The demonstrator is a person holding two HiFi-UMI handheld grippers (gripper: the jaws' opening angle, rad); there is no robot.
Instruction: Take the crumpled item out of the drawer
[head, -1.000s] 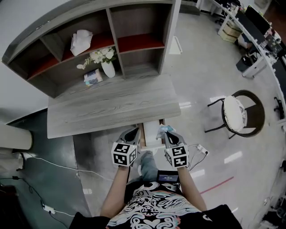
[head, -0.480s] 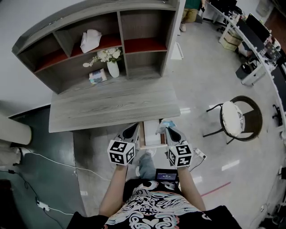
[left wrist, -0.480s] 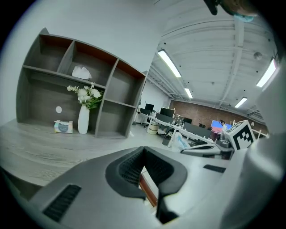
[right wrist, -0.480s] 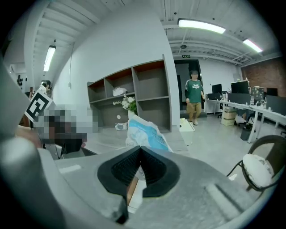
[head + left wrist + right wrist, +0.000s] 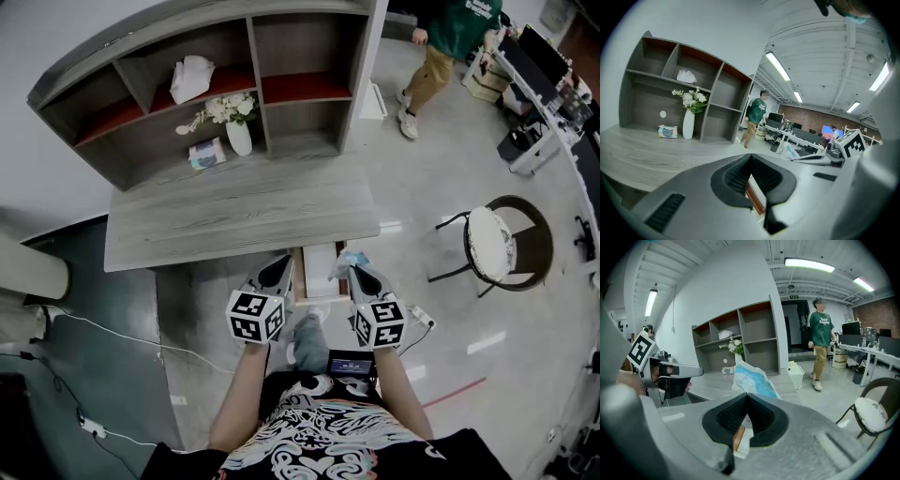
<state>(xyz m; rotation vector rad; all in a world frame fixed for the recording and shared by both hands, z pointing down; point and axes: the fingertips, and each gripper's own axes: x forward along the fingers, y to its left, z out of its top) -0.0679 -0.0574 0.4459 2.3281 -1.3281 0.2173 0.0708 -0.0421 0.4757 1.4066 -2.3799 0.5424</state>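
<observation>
The crumpled item is a blue and white packet (image 5: 344,262), and my right gripper (image 5: 354,272) is shut on it just above the right side of the open drawer (image 5: 321,274). In the right gripper view the packet (image 5: 752,379) sticks up from the closed jaws of that gripper (image 5: 747,397). The drawer hangs under the front edge of the grey wooden desk (image 5: 234,220). My left gripper (image 5: 283,266) hovers at the drawer's left side. Seen from its own camera, the left gripper (image 5: 751,158) is shut with nothing in it.
A shelf unit (image 5: 225,84) at the back of the desk holds a vase of flowers (image 5: 238,131), a small tissue pack (image 5: 206,153) and a white cloth (image 5: 192,77). A round chair (image 5: 497,239) stands at the right. A person in green (image 5: 455,37) walks at the far right.
Both grippers hold their places over the drawer, the right one still gripping the packet. The person in green has walked into the head view at the top right.
</observation>
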